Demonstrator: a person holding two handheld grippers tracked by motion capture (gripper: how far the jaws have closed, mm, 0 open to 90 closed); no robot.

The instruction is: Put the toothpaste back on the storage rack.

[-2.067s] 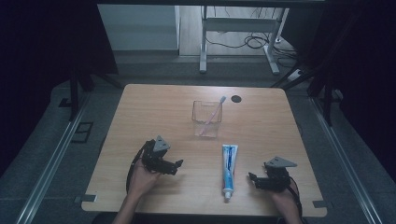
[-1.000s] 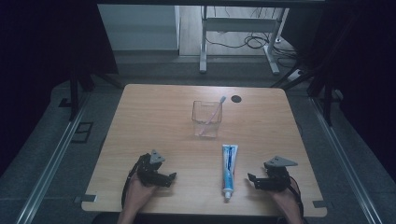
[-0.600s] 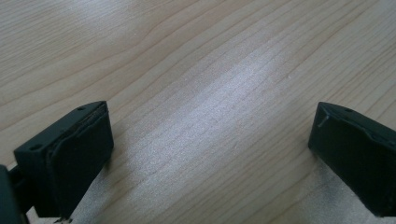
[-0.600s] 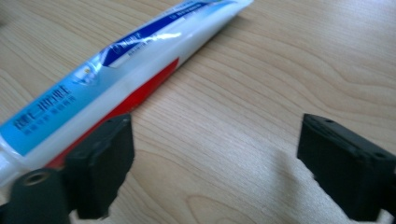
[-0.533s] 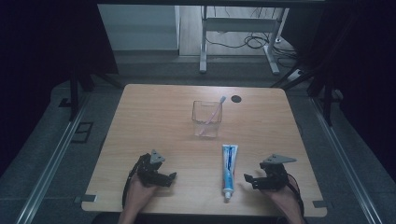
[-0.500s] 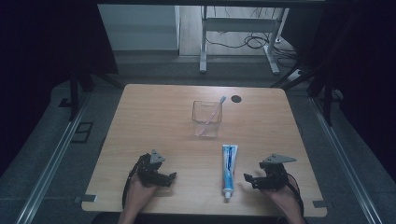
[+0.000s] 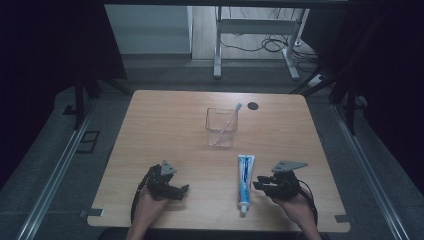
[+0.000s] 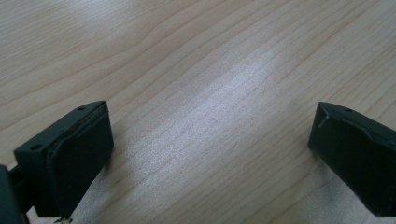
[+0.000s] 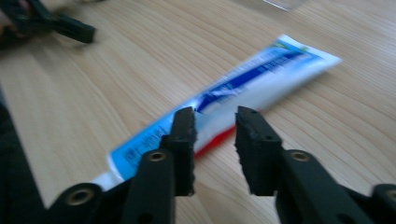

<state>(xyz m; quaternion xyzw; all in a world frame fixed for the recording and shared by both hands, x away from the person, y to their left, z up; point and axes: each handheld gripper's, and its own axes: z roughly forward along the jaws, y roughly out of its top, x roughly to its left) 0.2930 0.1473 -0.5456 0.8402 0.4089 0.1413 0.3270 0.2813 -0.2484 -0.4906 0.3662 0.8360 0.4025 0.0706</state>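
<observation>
Toothpaste tube (image 7: 245, 182) is laid flat on the tabletop (image 7: 165, 125), near the front edge, cap end toward the person, flat crimped end pointing to a clear cup (image 7: 221, 127). A toothbrush (image 7: 227, 125) is leaned inside the cup, head up at the rim. A small dark round spot (image 7: 253, 105) is seen on the tabletop just behind-right of the cup.

R gripper (image 7: 261, 186) is held just beside the tube's right side, pointed at it, w/ a grey plate on top. In the right gripper view the R gripper (image 9: 215, 128) is seen w/ jaws narrowed to a small gap; they have just been closing. Nothing is clamped: the tube (image 9: 224, 102) is seen past the tips, not between the pads, and bare air is seen in the gap. View is a bit blurred.

L gripper (image 7: 177, 191) is held low over the tabletop at front left, well apart from the tube. In the left gripper view the L gripper (image 8: 210, 149) is shown w/ jaws spread wide, bare wood grain (image 8: 201, 70) between them, nothing gripped.
</observation>
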